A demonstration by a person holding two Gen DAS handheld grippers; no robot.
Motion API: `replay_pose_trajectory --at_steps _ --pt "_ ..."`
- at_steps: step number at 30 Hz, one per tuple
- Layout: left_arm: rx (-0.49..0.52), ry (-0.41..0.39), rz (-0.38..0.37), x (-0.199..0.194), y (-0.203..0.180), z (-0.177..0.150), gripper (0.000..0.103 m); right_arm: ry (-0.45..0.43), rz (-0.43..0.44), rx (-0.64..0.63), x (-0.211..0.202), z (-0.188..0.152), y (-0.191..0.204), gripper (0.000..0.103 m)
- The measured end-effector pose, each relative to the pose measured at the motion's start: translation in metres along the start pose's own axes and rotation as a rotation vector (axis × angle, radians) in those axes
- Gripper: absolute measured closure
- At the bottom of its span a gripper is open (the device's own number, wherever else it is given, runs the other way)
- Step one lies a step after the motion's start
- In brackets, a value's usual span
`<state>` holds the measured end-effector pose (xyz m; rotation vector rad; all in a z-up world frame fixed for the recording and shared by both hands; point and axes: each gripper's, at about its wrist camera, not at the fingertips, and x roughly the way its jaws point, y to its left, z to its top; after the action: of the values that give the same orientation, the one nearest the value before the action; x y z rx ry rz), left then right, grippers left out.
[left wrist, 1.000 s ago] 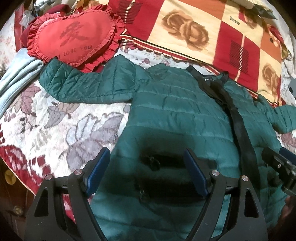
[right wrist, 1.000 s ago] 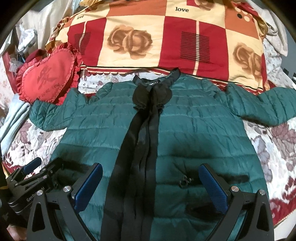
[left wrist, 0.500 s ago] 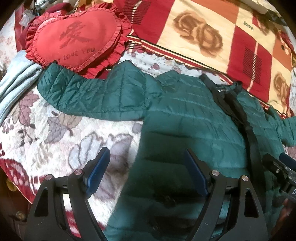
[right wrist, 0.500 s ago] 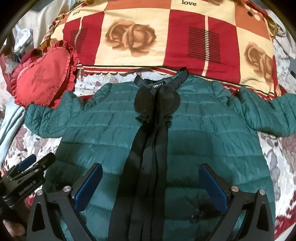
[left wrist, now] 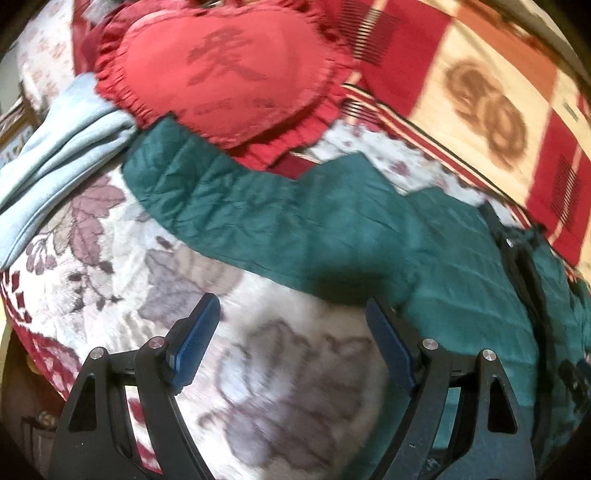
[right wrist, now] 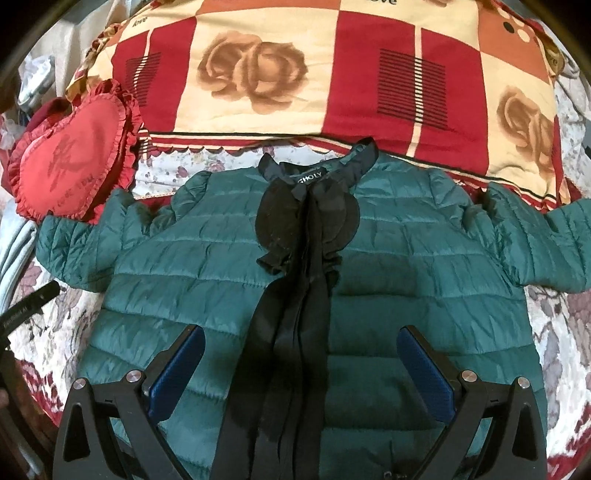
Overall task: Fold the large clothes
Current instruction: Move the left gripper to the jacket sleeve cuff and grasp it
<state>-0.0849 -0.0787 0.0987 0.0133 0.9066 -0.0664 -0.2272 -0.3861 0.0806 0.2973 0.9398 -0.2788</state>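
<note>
Lettering is scarce: the right wrist view shows a neck label (right wrist: 314, 180) ending in "HOLY", its first letter unclear, a small "love" (right wrist: 139, 23) printed on the checked rose quilt (right wrist: 295, 74), and a Chinese character on the heart-shaped red cushion (right wrist: 70, 162) with blurred script beneath it. At the far left edge there, the left gripper's black body bears white print too small to read.

From left to right in the left wrist view: folded pale blue cloth (left wrist: 62, 147), the cushion overlapping the cuff end of the green quilted jacket's sleeve (left wrist: 229, 210), then the jacket's body with its black front band (left wrist: 524, 266). The left gripper (left wrist: 291, 339) hangs spread wide and empty above the floral bedspread (left wrist: 122, 288), just below the sleeve.

Only the right wrist view shows the whole green quilted jacket (right wrist: 424, 277), flat and front up, both sleeves spread. The right gripper (right wrist: 301, 365) is also wide and empty, straddling the black band over the lower front.
</note>
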Motion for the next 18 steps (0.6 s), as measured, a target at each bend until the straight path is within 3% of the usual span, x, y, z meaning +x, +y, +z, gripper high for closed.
replay_pose_trajectory --at_steps 8,13,18 --pt "-0.171 -0.07 0.126 0.026 0.079 0.036 0.021 0.018 0.027 -0.028 0.004 -0.001 0.008 0.0" --pt "-0.268 -0.1 0.147 0.055 0.131 0.063 0.021 0.038 0.044 -0.046 0.009 -0.005 0.016 0.0" --pt "-0.301 -0.055 0.188 0.1 0.161 0.08 0.021 0.075 0.059 -0.063 0.016 -0.009 0.021 0.0"
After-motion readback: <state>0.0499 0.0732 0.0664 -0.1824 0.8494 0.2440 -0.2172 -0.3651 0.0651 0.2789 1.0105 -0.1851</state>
